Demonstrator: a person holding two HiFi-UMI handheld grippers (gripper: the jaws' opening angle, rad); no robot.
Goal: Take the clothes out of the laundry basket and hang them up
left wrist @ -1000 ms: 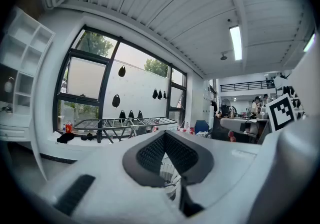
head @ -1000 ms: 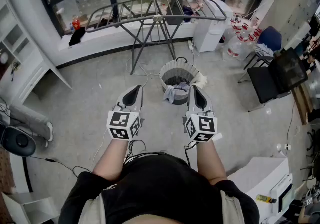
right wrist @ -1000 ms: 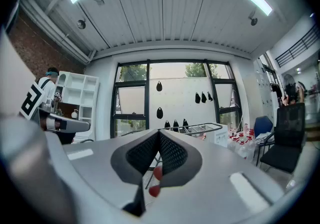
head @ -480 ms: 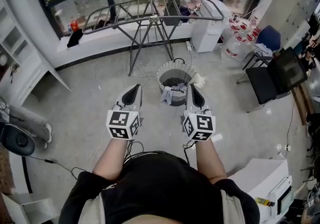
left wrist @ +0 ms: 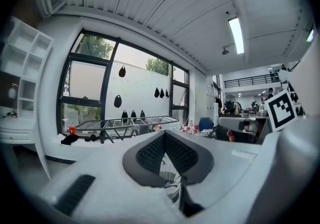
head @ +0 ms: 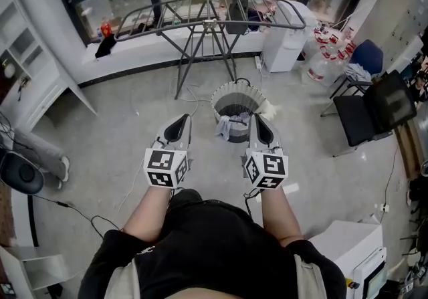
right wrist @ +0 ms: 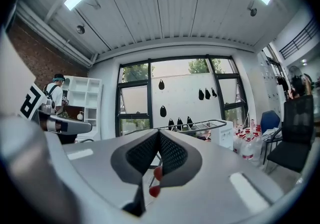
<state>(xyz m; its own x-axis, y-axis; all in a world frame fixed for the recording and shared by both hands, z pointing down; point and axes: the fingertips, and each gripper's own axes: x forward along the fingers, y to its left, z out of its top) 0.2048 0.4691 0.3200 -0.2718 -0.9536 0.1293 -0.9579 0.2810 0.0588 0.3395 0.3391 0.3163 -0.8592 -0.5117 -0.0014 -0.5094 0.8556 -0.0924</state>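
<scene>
Clothes (head: 226, 128) in the basket (head: 235, 92) seem partly hidden behind the closed right gripper (head: 257, 124); left gripper (head: 180, 126) closed too.

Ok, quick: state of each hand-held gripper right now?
Left hand-held gripper: closed, holding nothing.
Right hand-held gripper: closed, holding nothing.

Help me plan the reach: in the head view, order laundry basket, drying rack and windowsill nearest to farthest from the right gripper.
1. laundry basket, just ahead of the right gripper.
2. drying rack, beyond it.
3. windowsill, behind the rack.
</scene>
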